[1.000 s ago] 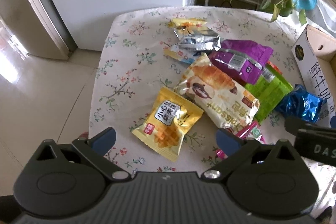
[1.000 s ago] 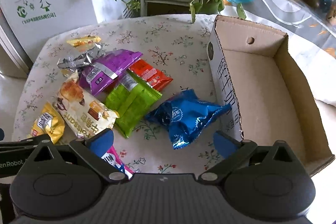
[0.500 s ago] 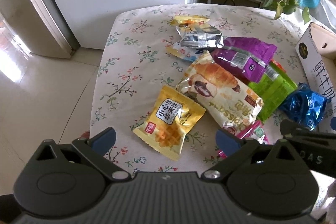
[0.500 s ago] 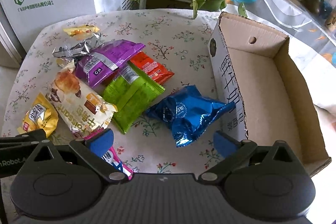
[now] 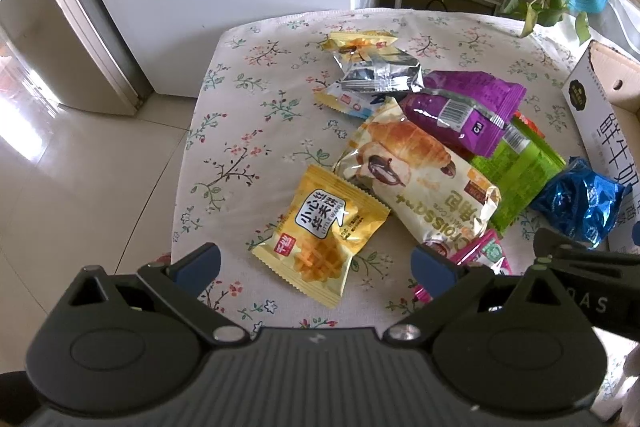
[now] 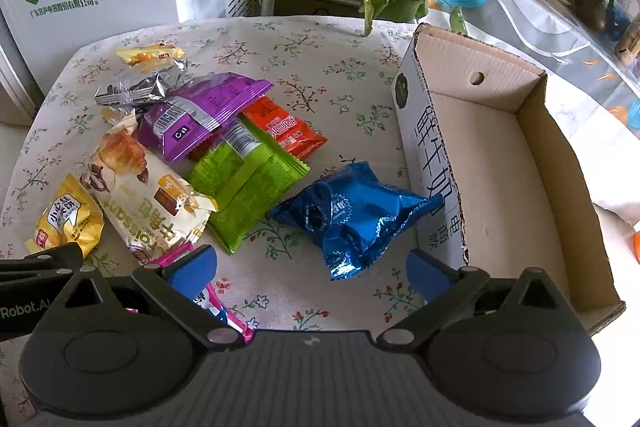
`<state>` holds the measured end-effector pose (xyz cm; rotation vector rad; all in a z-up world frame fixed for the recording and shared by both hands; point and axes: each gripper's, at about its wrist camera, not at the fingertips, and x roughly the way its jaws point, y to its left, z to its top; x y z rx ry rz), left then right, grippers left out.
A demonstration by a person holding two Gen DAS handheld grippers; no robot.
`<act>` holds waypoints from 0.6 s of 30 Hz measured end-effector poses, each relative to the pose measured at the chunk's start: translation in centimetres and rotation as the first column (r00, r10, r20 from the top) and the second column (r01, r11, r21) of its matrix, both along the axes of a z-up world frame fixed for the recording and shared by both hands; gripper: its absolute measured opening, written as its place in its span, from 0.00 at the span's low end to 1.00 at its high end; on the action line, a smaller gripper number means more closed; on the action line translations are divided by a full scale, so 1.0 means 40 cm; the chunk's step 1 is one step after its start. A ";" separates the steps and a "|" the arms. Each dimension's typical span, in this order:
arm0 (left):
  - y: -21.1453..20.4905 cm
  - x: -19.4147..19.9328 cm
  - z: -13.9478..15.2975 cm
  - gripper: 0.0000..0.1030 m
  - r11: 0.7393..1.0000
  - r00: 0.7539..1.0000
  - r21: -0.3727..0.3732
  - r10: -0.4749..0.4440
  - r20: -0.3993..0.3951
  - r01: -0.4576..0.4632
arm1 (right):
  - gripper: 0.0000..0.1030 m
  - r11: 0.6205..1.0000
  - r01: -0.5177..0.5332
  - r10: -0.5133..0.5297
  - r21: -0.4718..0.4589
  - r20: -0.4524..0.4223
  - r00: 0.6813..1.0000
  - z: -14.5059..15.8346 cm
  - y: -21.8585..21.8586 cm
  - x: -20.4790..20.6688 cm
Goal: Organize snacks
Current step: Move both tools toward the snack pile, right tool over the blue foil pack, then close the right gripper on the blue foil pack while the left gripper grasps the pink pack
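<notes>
While both sets of jaws stand apart, the left gripper hangs above a yellow waffle packet. The right gripper hangs near a blue foil packet beside the cardboard box.

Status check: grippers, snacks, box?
Left gripper open, over yellow waffle packet. Right gripper open, blue foil packet ahead. Cardboard box empty, all snacks on the table. Nothing blocking.
</notes>
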<state>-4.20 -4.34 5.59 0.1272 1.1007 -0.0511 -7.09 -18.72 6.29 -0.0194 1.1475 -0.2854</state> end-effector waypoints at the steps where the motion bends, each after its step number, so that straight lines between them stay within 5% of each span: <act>1: 0.000 0.000 0.000 0.98 1.000 1.000 0.000 0.000 0.000 0.000 | 1.00 1.000 -0.001 0.001 0.001 0.000 1.000 -0.001 0.000 0.000; 13: 0.006 -0.001 -0.005 0.97 1.000 1.000 -0.012 -0.002 -0.007 0.002 | 0.99 1.000 0.001 -0.001 0.013 -0.006 1.000 -0.005 -0.002 0.000; 18: 0.003 -0.002 -0.010 0.97 0.999 1.000 -0.036 -0.018 -0.021 0.018 | 1.00 0.989 0.033 -0.033 0.141 -0.003 0.999 0.006 -0.054 -0.005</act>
